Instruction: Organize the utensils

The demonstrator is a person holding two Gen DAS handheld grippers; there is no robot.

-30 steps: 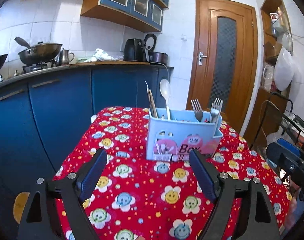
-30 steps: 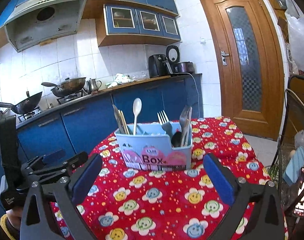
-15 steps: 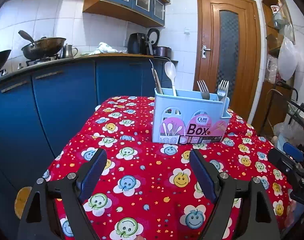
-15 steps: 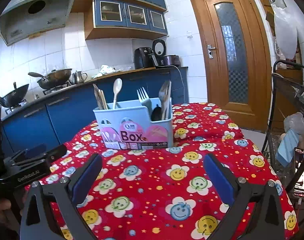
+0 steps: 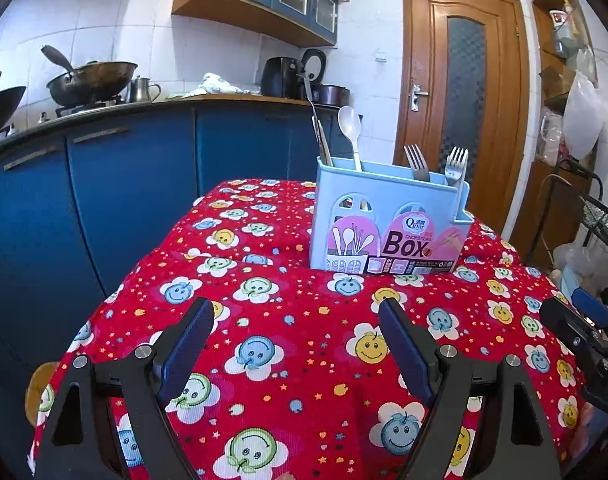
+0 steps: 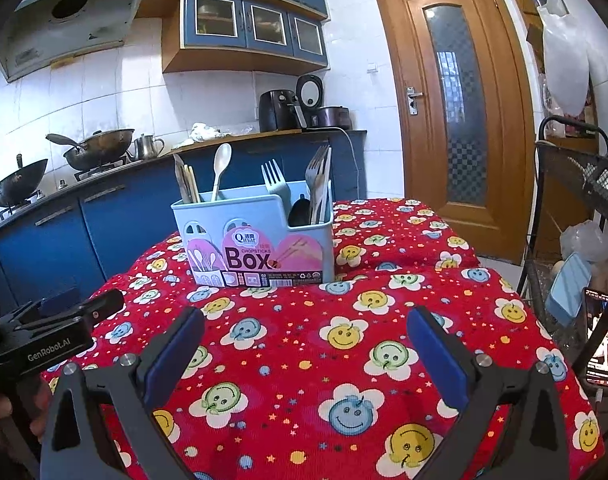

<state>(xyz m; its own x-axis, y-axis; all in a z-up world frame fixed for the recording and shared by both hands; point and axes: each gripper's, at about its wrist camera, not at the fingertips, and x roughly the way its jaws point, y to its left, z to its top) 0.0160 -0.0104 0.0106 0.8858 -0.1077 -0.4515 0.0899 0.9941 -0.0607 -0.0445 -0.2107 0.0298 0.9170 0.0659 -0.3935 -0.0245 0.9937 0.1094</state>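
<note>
While both grippers hover low over the near edge of a tabletop draped in a red cloth printed with smiley flowers, a pale blue utensil box stands upright toward the far side of the cloth, well apart from either tool. Seen from the left wrist, the left gripper has its 2 blue-padded fingers spread wide and released, with only cloth showing between them. Seen from the right wrist, the right gripper is likewise spread and grasps nothing, the box sitting far beyond its fingers. Inside the box, chopsticks and a white spoon rise from the left compartment, while 2 forks stand at the right; the right wrist view also shows a dark utensil low in the right compartment. Behind the tabletop run blue kitchen cabinets, with a wok on the stove at far left and a wooden door at far right.
</note>
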